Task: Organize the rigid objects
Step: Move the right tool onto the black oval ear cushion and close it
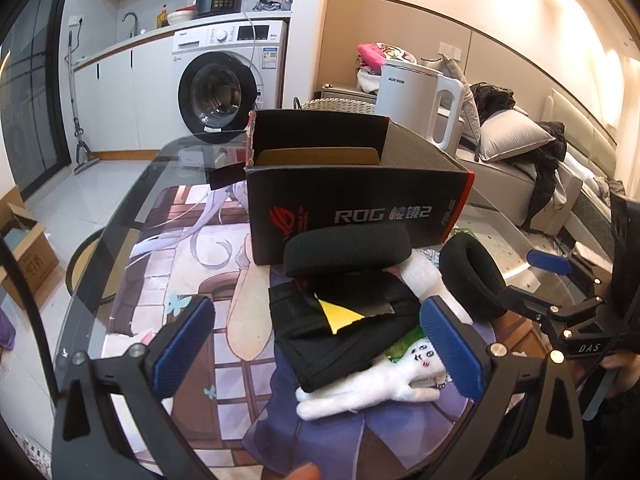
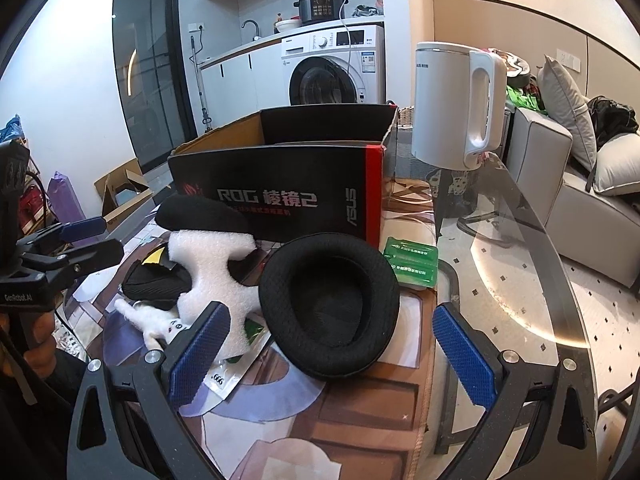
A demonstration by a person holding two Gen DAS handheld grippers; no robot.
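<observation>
An open black ROG box (image 1: 356,196) (image 2: 280,200) stands on the glass table. In front of it lie two black ear pads (image 1: 348,250) (image 2: 330,292), a black pouch (image 1: 340,332), a white foam piece (image 2: 212,268), a white plush rabbit (image 1: 376,384) and a green pack (image 2: 412,260). My left gripper (image 1: 320,344) is open, its blue pads either side of the pouch and rabbit. My right gripper (image 2: 332,356) is open, just before the round ear pad.
A white kettle (image 2: 452,104) (image 1: 416,96) stands behind the box on the right. A printed mat (image 1: 168,264) covers the table. The glass table edge (image 2: 560,264) curves at right. A washing machine (image 1: 228,80), sofa (image 2: 580,184) and cardboard box (image 1: 28,248) surround it.
</observation>
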